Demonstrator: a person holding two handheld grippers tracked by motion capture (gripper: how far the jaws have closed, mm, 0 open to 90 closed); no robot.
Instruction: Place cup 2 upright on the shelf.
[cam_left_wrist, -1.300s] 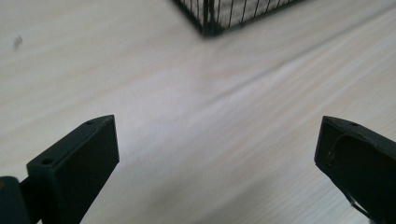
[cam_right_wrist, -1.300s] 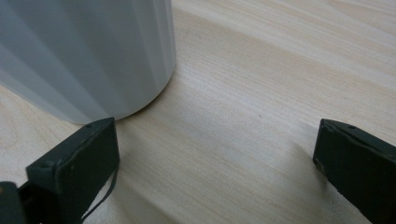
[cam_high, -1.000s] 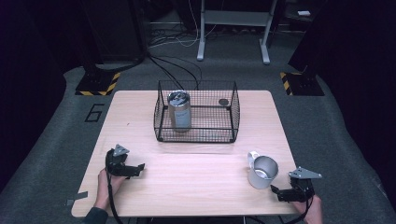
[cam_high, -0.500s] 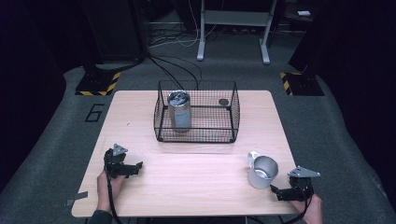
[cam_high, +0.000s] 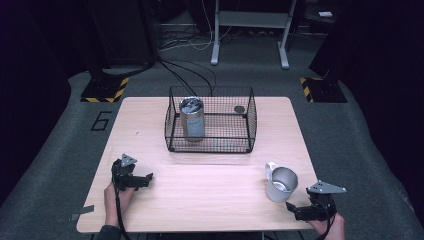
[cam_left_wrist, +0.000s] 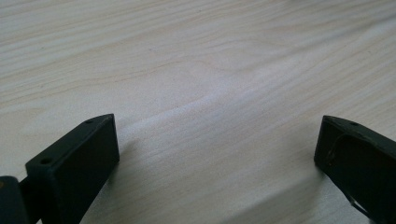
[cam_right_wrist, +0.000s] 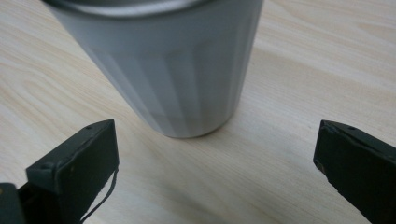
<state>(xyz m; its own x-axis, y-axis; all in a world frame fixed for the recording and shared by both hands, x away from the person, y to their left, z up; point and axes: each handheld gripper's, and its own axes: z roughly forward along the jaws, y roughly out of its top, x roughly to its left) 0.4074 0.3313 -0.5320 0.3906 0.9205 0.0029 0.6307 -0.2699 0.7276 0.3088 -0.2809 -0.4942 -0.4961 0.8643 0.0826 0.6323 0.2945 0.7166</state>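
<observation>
A grey metal mug (cam_high: 280, 183) with a handle stands upright near the table's front right; in the right gripper view the mug (cam_right_wrist: 173, 65) rises close ahead. My right gripper (cam_high: 296, 209) (cam_right_wrist: 217, 163) rests just behind the mug at the front edge, open and apart from it. At the front left my left gripper (cam_high: 145, 179) (cam_left_wrist: 217, 154) lies on the bare wood, open with nothing between its jaws. A black wire basket (cam_high: 210, 147) at the table's far middle holds a tall metal can (cam_high: 192, 119) and a small dark round thing (cam_high: 239, 109).
The light wooden table (cam_high: 210, 190) has bare room between the grippers and in front of the basket. Around it lie dark floor, cables (cam_high: 190, 75), a metal stand (cam_high: 250, 30) and striped floor markers (cam_high: 105, 90).
The left gripper has slid slightly toward the table's front edge. The right gripper, mug and basket have not moved.
</observation>
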